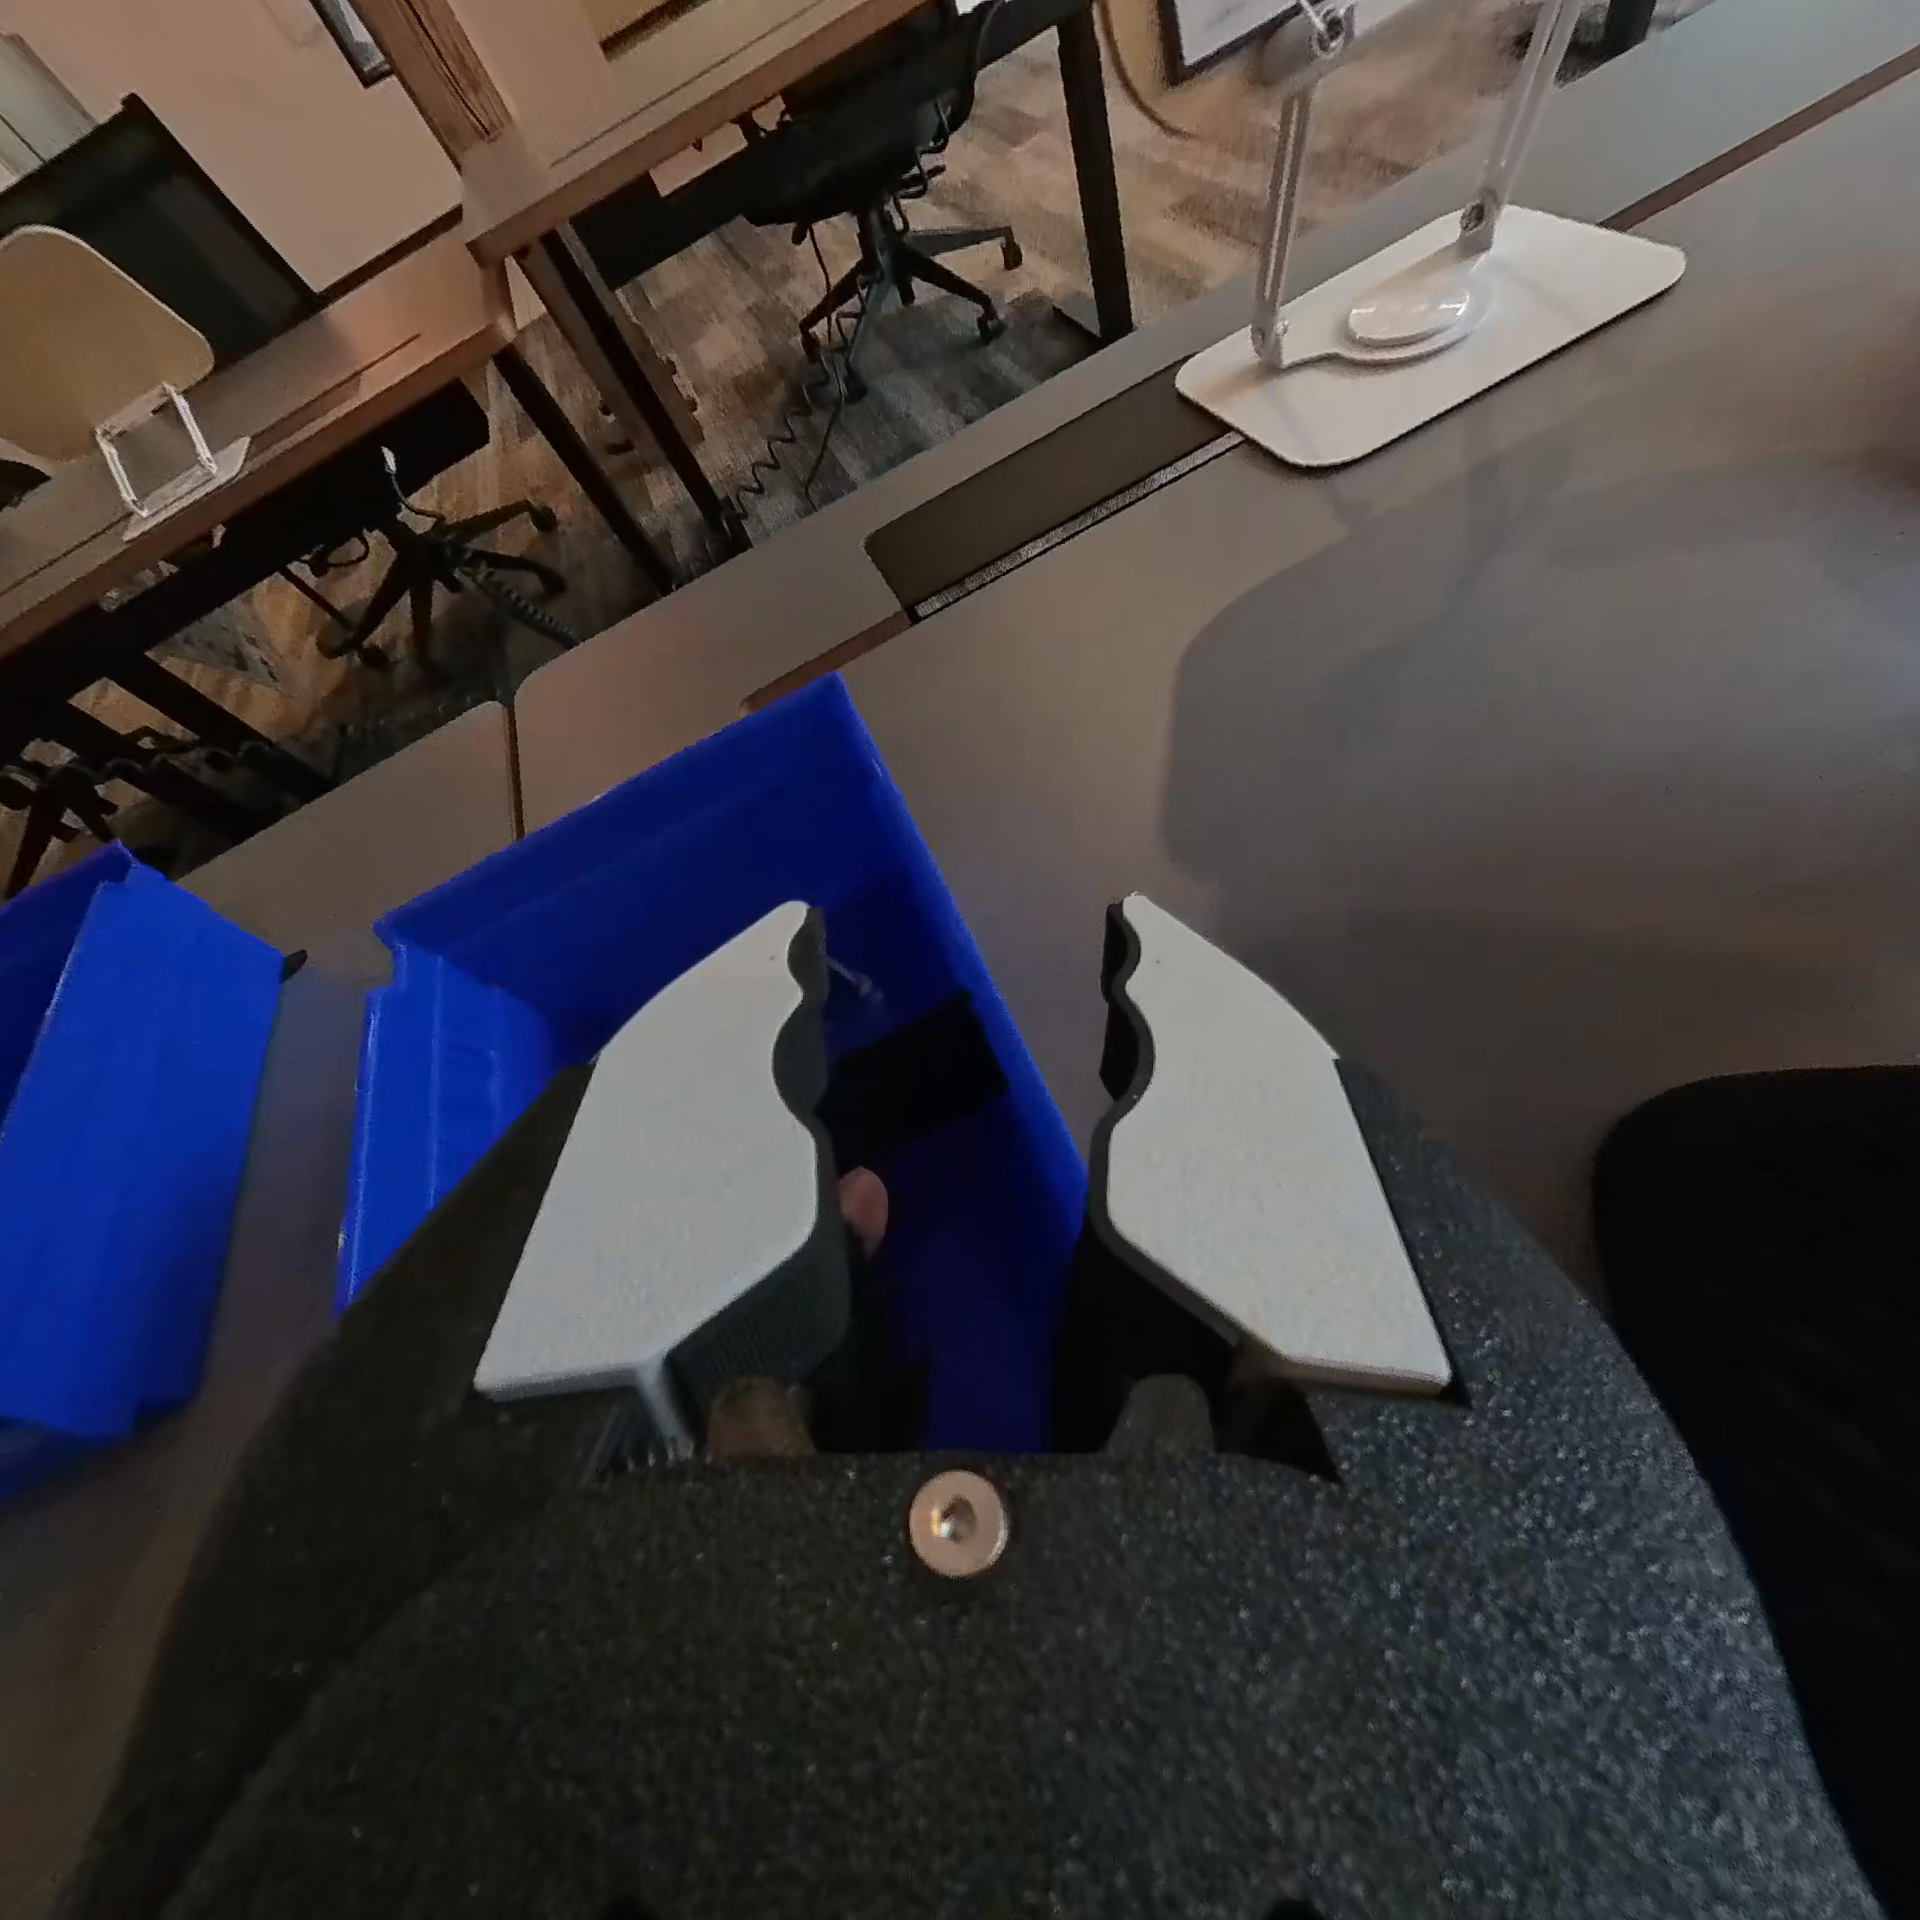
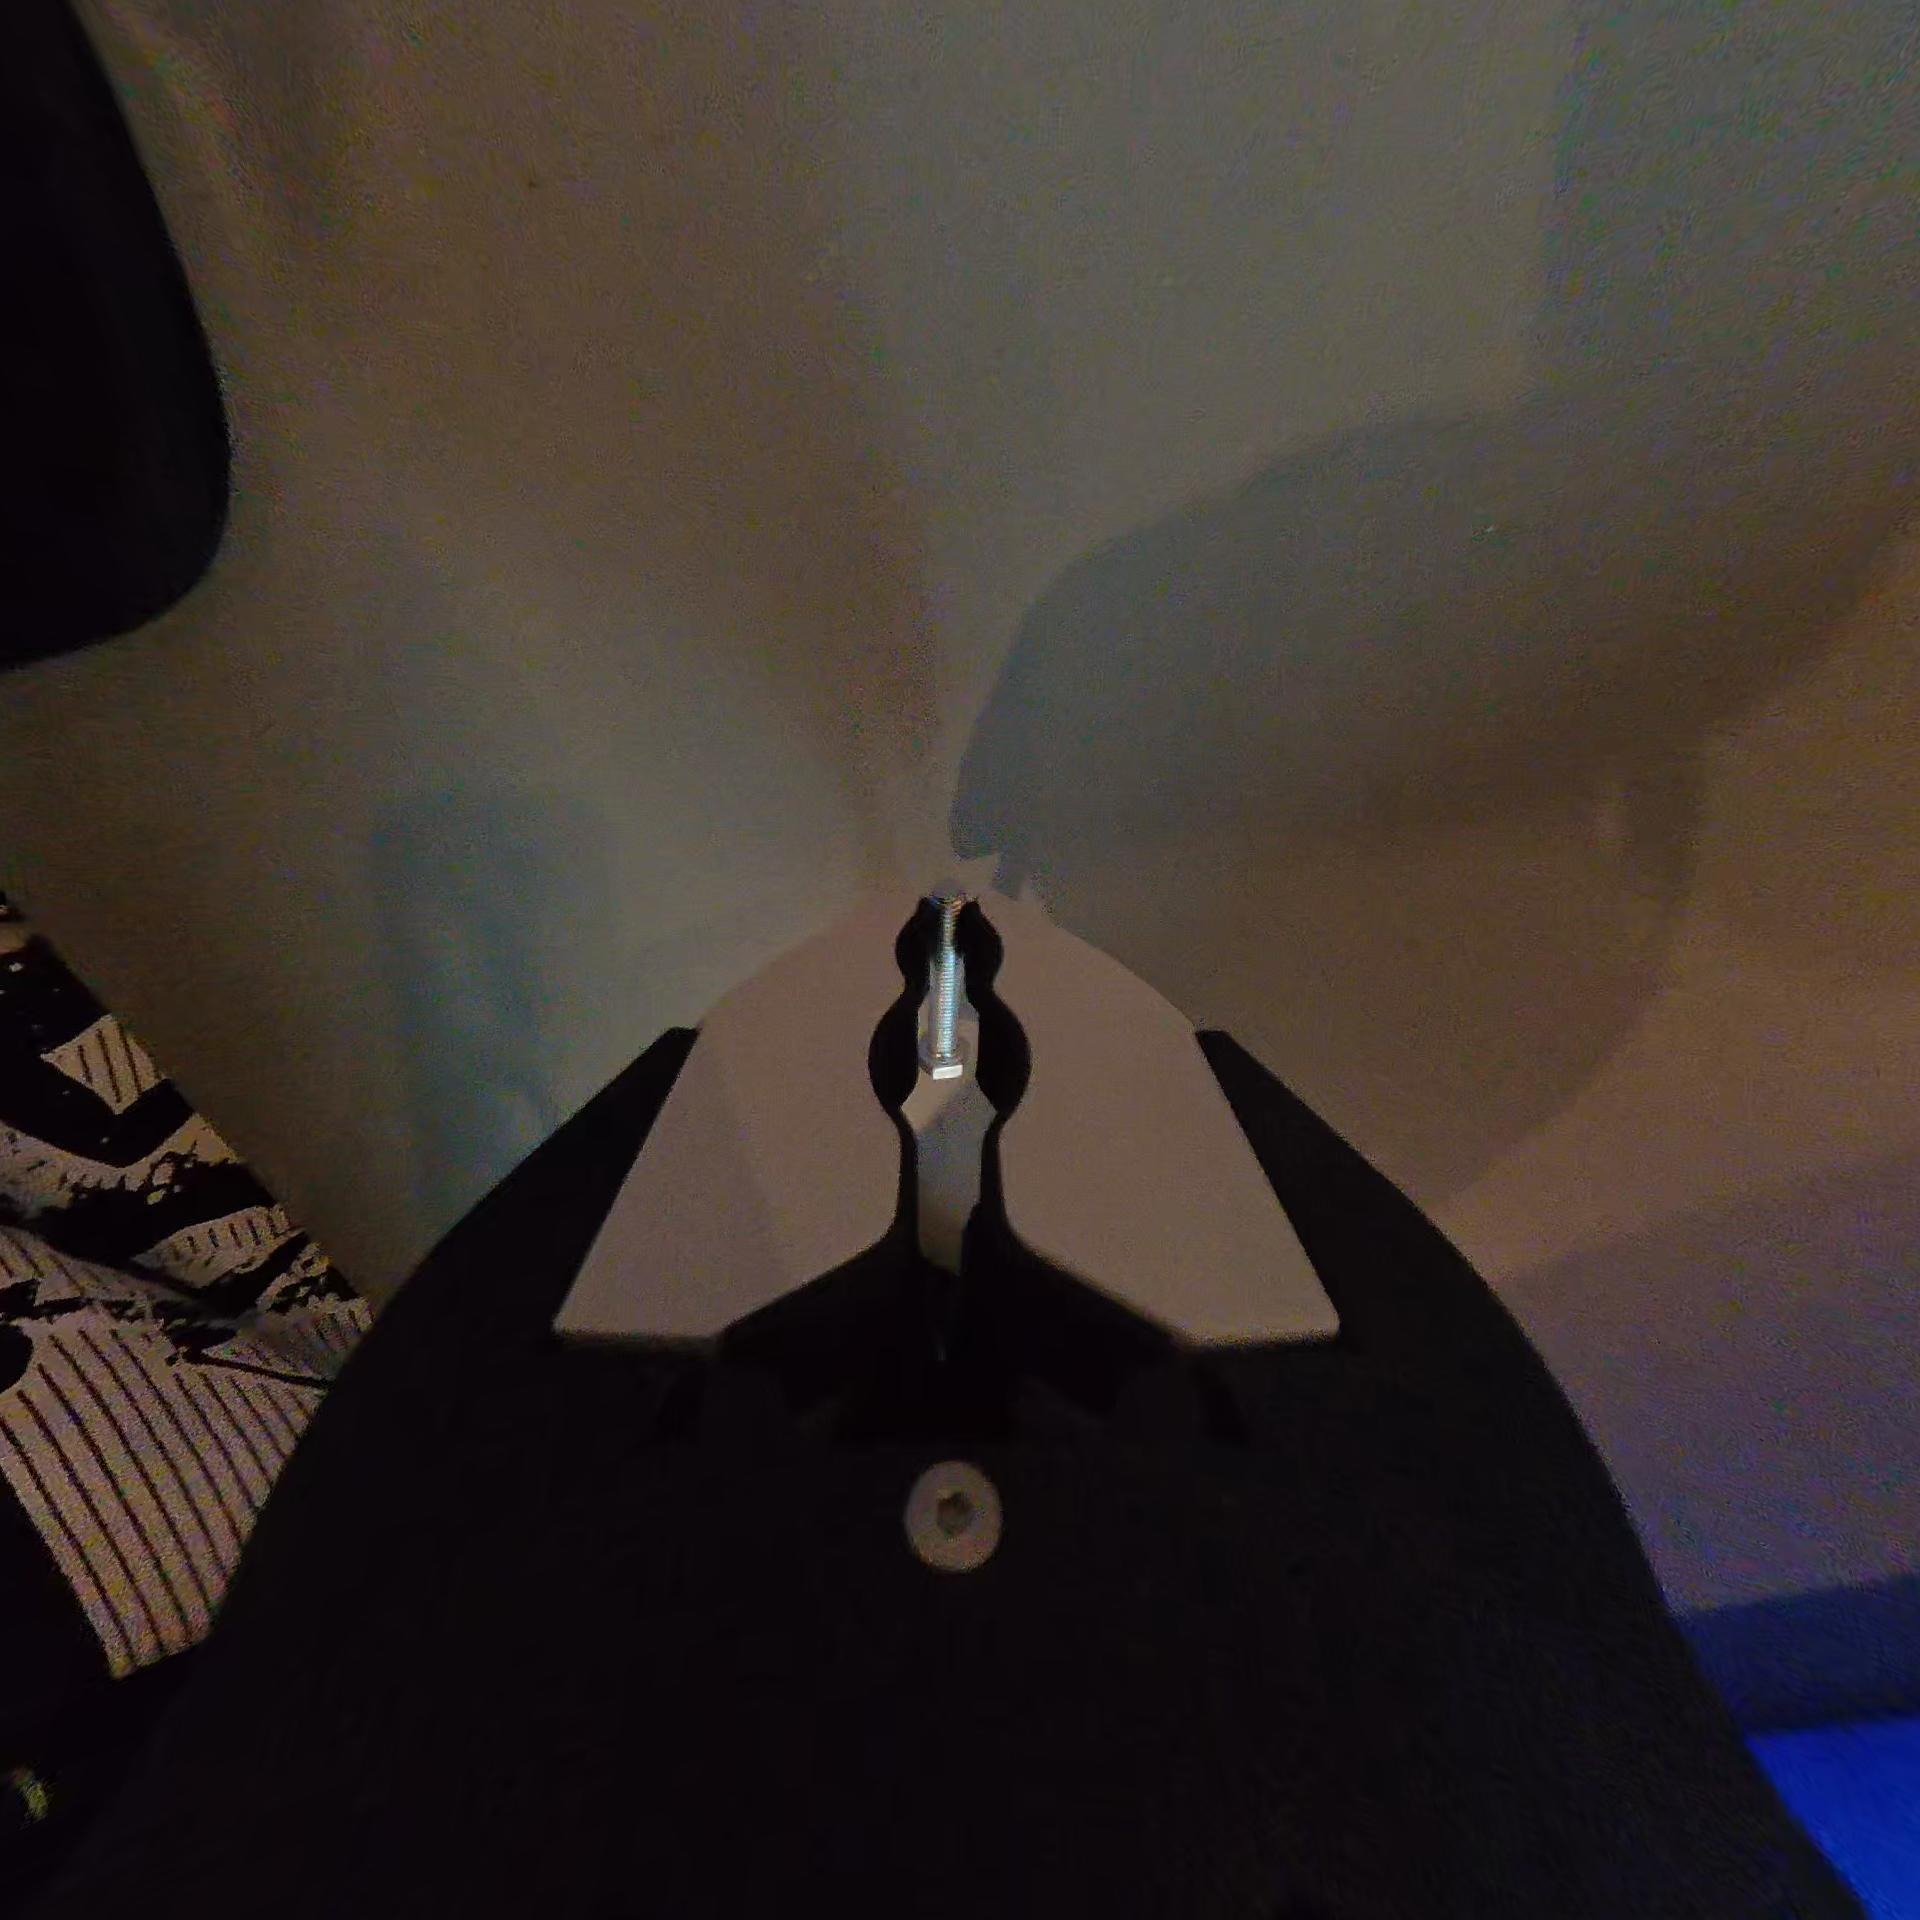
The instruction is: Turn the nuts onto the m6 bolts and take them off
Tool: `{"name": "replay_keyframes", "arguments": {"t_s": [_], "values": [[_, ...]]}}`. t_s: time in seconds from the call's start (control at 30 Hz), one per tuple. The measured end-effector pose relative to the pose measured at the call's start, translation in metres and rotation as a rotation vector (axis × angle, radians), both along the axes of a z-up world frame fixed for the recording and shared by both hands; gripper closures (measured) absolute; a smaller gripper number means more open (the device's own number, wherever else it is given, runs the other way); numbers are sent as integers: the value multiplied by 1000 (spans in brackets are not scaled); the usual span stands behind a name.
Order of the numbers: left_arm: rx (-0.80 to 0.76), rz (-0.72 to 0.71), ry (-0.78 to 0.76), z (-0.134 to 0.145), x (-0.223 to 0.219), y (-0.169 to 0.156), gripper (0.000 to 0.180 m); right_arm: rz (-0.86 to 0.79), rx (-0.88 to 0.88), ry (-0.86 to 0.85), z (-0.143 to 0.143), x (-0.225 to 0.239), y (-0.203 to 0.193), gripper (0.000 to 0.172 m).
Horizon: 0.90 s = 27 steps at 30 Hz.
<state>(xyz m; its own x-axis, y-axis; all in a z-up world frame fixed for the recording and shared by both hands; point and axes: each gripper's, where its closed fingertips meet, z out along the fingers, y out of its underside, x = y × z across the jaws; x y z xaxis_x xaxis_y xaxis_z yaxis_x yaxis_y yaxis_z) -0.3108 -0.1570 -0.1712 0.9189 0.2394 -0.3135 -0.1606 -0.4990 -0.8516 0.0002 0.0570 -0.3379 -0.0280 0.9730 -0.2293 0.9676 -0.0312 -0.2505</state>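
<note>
- the right gripper point(image 2: 943, 914) has its jaws nearly together, pinching a small silver bolt point(image 2: 943, 997) by its threaded shank; the head sits back toward the gripper body and the tip pokes just past the fingertips, over bare counter point(image 2: 1039, 416).
- the bolt looks like bright zinc-plated steel, thread along the shank, with a blocky head; no nut shows on it.
- judged from that: it is light, stiff and hard, and smooth metal may twist or slip between the pads when a nut is turned on. holding the shank near the head, leaving the tip free, seems the better grip.
- the left gripper point(image 1: 961, 925) has its jaws spread wide with nothing between them, poised over the near end of a blue bin point(image 1: 727, 821) that stands near the counter's far edge.
- inside the bin a thin silvery piece point(image 1: 854, 985) and a dark patch show, too blurred to name.
- a second blue bin point(image 1: 135, 1091) stands just to the left of the first.
- farther off, a white stand base point(image 1: 1455, 343) rests at the counter's far edge.
</note>
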Motion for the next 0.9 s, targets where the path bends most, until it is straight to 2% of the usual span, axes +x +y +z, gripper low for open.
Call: {"name": "replay_keyframes", "arguments": {"t_s": [0.17, 0.47, 0.6, 0.77, 0.9], "values": [[-8, 26, 1, -3, -8, -8, 130, -15, 22, -30, -7, 0, 1, 167], [-74, 125, 2, -14, -32, -29, 129, -24, 15, 22, -11, -4, 1, 165], [-114, 192, -1, -21, -46, -40, 129, -33, 9, 47, -11, -6, 3, 158], [-222, 271, -25, -44, -67, -54, 129, -40, 2, 137, 0, -14, 3, 144], [-371, 282, -78, -75, -76, -64, 143, -29, -38, 284, 25, -21, 1, 135]]}}
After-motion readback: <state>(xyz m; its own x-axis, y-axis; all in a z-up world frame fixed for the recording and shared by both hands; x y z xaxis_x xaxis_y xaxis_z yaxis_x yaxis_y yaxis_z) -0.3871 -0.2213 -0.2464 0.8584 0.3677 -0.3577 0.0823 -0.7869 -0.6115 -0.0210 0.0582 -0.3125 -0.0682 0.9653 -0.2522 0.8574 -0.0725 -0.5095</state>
